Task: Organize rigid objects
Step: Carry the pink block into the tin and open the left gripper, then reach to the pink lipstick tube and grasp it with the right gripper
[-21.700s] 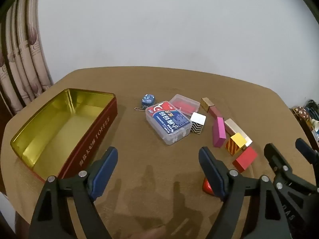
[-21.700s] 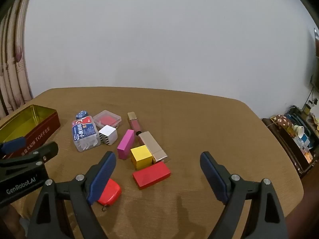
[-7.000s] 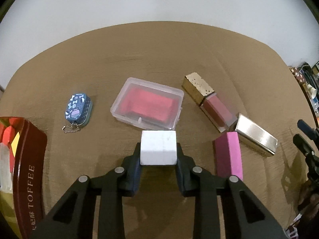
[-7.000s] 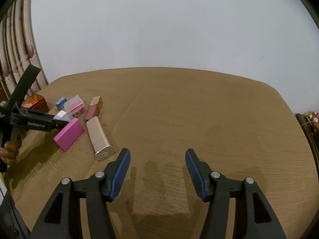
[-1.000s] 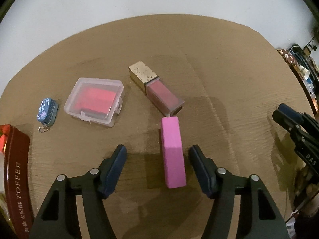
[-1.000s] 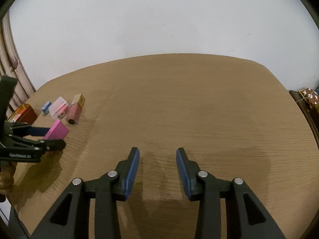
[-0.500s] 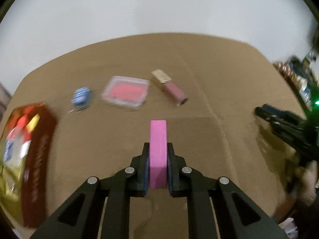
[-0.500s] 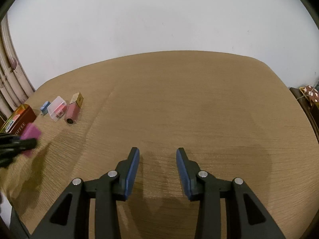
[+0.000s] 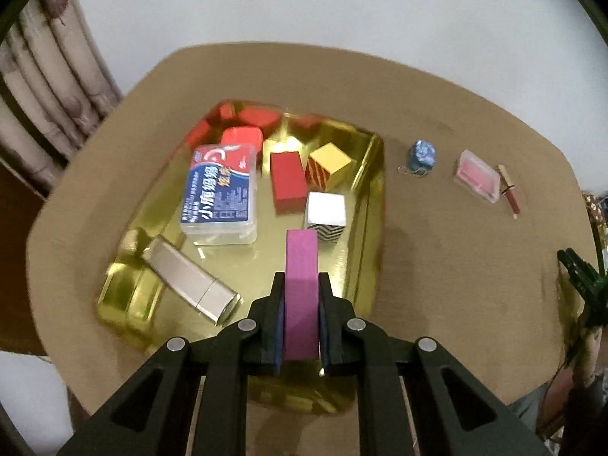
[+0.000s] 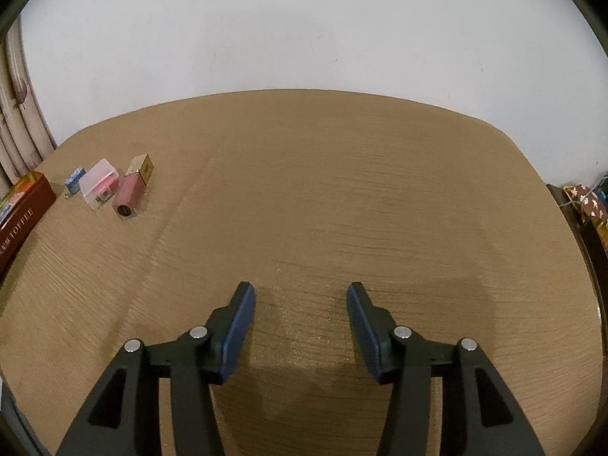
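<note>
My left gripper point(image 9: 301, 285) is shut on a pink block point(image 9: 301, 288) and holds it above the near right part of the gold toffee tin point(image 9: 374, 205). In the tin lie a blue and red plastic box point(image 9: 220, 193), a red block point(image 9: 287, 182), a yellow striped cube point(image 9: 328, 165), a white zigzag cube point(image 9: 326, 216), a silver case point(image 9: 190, 279) and a red tape measure point(image 9: 243, 138). My right gripper point(image 10: 300, 304) is open and empty above bare table. The tin's red side point(image 10: 19, 216) shows at the far left of the right wrist view.
On the brown table point(image 9: 456, 266), right of the tin, lie a blue keychain point(image 9: 421, 155), a clear case with a red insert point(image 9: 478, 180) and a lip gloss tube point(image 9: 509, 190). The same three point(image 10: 74, 180) point(image 10: 98, 184) point(image 10: 131, 190) show in the right wrist view. Curtains hang at left.
My left gripper closed on the pink block, lifted it and carried it left over the tin. The right gripper opened a little wider and stayed in place.
</note>
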